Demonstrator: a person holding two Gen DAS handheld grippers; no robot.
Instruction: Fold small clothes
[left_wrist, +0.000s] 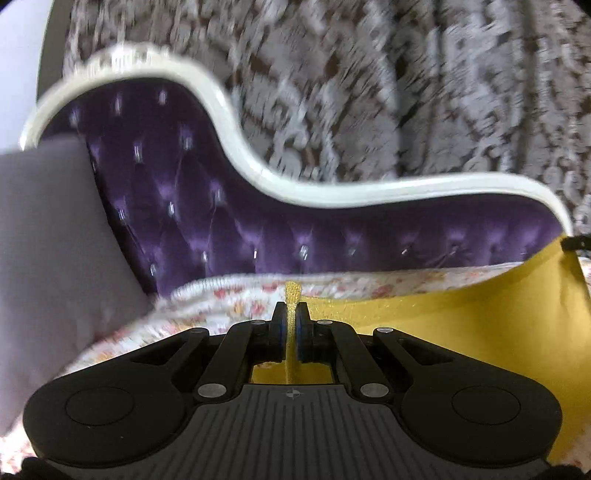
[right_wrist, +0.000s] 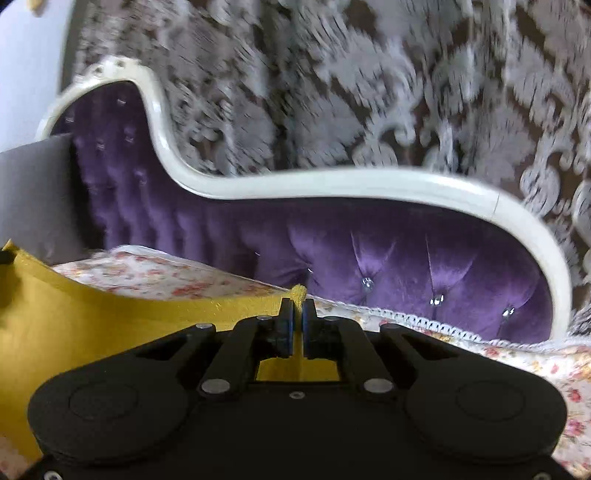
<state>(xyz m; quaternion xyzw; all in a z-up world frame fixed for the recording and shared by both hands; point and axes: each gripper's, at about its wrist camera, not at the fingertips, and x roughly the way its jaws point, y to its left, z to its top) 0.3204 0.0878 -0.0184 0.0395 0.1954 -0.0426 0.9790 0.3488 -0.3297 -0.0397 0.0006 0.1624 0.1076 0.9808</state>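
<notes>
Both my grippers, left (left_wrist: 291, 314) and right (right_wrist: 297, 310), pinch the yellow cloth (left_wrist: 480, 325) at 12 o'clock; it hangs between them over the floral bedspread (right_wrist: 147, 273), purple headboard (left_wrist: 221, 206) beyond

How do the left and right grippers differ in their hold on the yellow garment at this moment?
The left gripper has a strip of the yellow garment running back between its fingers; the right gripper shows only a corner poking past its tips. From the left gripper the cloth spreads to its right, from the right gripper to its left. Both are shut on the cloth, above the floral bedspread.
</notes>
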